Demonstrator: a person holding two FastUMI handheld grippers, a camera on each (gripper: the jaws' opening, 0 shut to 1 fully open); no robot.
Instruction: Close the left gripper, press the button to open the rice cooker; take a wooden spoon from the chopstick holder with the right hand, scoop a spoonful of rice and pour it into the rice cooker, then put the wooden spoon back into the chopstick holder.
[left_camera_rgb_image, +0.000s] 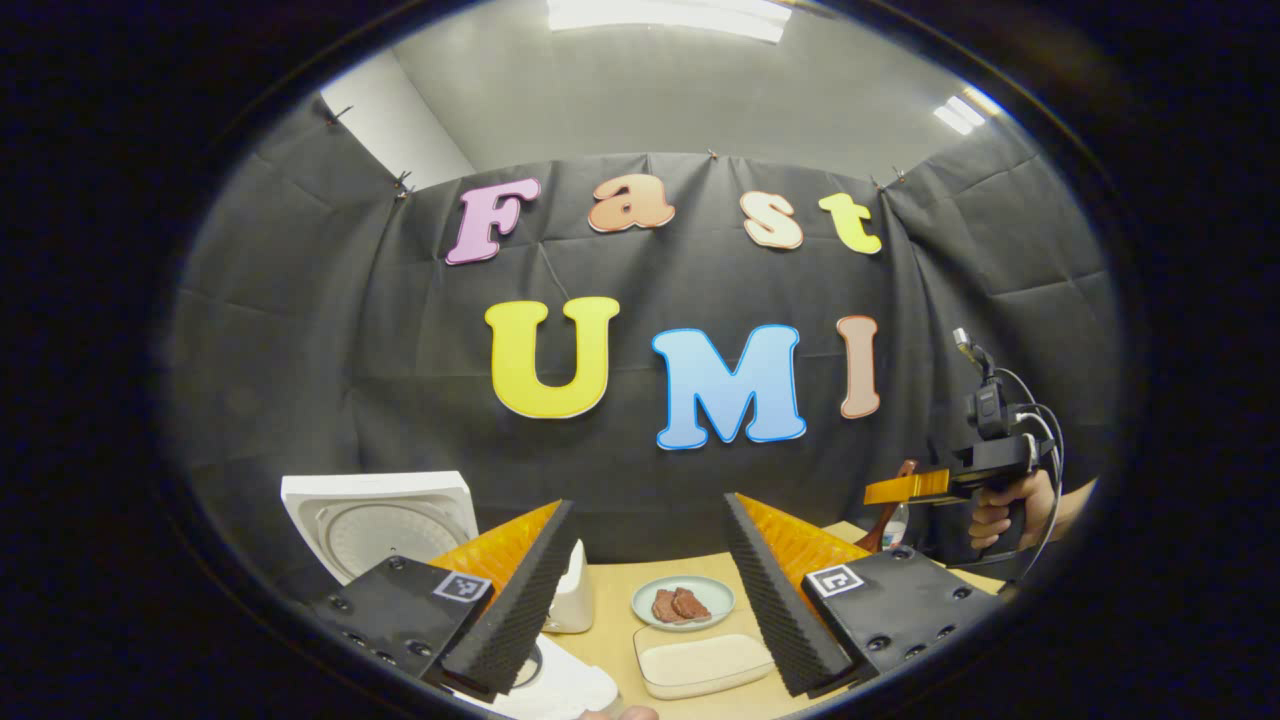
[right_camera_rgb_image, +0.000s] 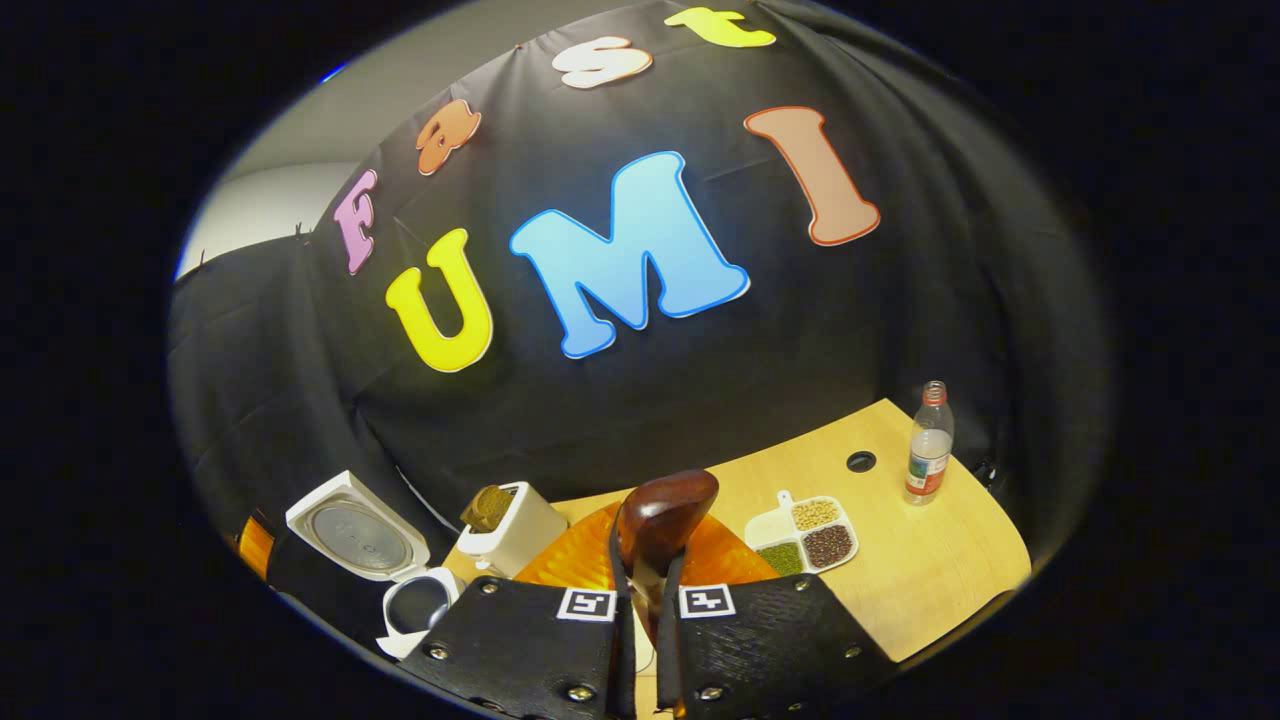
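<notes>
The white rice cooker (left_camera_rgb_image: 380, 520) stands at the left with its lid raised; in the right gripper view its lid (right_camera_rgb_image: 355, 535) is up and the inner pot (right_camera_rgb_image: 420, 605) lies open. My left gripper (left_camera_rgb_image: 650, 502) is open wide above the table, with nothing between its fingers. My right gripper (right_camera_rgb_image: 645, 590) is shut on the handle of a dark wooden spoon (right_camera_rgb_image: 665, 510), whose bowl points up and forward. In the left gripper view a hand holds the right gripper (left_camera_rgb_image: 890, 490) in the air at the far right. The white chopstick holder (right_camera_rgb_image: 510, 525) stands beside the cooker.
A shallow container of white rice (left_camera_rgb_image: 700, 660) and a small plate of meat (left_camera_rgb_image: 683, 603) lie on the wooden table (right_camera_rgb_image: 930, 560). A divided dish of beans (right_camera_rgb_image: 805, 535) and a water bottle (right_camera_rgb_image: 928, 445) stand towards the right. Black cloth walls the back.
</notes>
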